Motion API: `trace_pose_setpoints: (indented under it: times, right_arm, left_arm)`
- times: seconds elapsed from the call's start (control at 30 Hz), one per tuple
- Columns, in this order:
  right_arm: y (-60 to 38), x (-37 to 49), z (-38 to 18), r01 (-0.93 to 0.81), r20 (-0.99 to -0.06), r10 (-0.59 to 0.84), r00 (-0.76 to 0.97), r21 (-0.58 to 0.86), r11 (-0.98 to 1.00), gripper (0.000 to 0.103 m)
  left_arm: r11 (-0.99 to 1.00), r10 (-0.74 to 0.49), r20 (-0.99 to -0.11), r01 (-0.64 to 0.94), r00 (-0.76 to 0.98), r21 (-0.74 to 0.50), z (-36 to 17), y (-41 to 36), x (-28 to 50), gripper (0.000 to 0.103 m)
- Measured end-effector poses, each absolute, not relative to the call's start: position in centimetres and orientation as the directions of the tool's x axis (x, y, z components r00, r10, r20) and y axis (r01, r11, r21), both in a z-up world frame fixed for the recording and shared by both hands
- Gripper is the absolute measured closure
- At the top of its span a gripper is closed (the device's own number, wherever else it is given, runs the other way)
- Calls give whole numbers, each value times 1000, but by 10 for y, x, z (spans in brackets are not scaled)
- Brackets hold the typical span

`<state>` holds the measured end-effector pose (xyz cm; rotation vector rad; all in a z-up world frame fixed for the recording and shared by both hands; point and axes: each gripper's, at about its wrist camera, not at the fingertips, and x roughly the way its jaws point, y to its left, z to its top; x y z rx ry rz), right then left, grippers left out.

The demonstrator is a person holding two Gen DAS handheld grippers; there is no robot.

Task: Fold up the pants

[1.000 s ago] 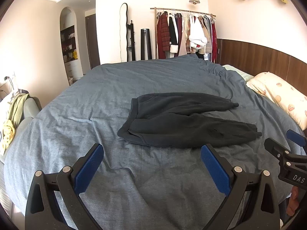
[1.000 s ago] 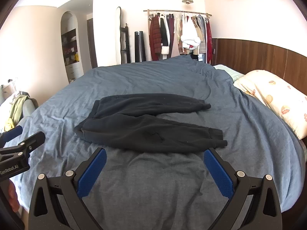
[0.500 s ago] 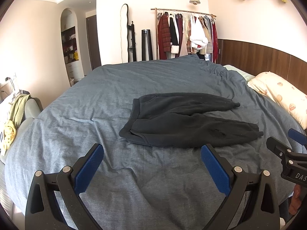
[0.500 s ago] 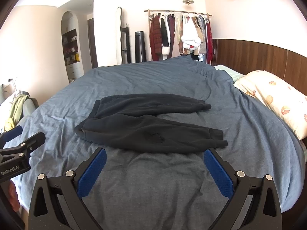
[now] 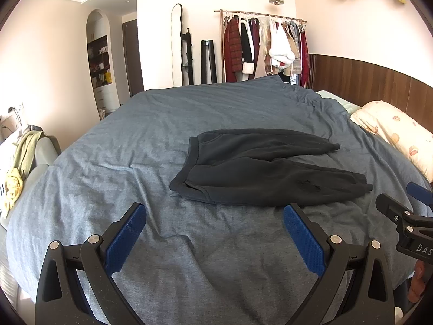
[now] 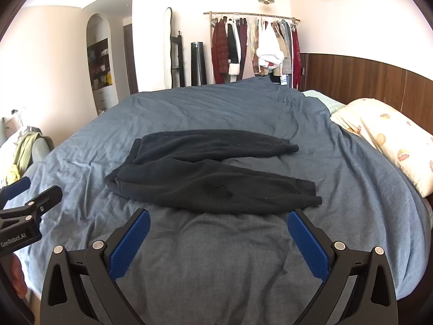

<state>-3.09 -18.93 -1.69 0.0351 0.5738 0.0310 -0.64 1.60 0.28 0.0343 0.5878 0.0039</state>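
Your pants [image 5: 259, 168] lie flat on the bed [image 5: 135, 140], waistband to your left and both legs running right toward the pillow [image 5: 392, 132] at the bed's right edge. Your left gripper [image 5: 213, 233] and right gripper [image 6: 216, 238] hang side by side above the near part of the bed, in front of the pants and apart from them. Behind the bed a clothes rack [image 5: 262, 46] stands against the far wall.

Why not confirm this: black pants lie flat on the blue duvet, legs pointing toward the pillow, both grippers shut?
Wrong on the grippers. Both wrist views show the left gripper and right gripper open; the black pants, blue duvet and pillow are as stated.
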Motion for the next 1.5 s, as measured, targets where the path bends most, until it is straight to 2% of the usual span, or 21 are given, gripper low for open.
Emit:
trace_pose_setpoints:
  times: [0.47,0.87,1.2,1.5]
  right_arm:
    - [-188,-11,-40,-23,-593,45,804,44,999,0]
    - [-173,51,-83,-40,-676,100,730,105,994,0]
    - [-168,112,-113,-14,-769,142,624,171,985,1]
    - [-158,143,-90,40,-854,164,494,211,977,6]
  left_arm:
    - [999,37,-597,-25,802,28,-16,25,13,0]
    - [997,82,-633,-72,770,43,-51,42,69,0]
    - [994,99,-714,-102,694,38,-70,61,122,6]
    - [996,33,-814,-87,580,-22,-44,78,153,17]
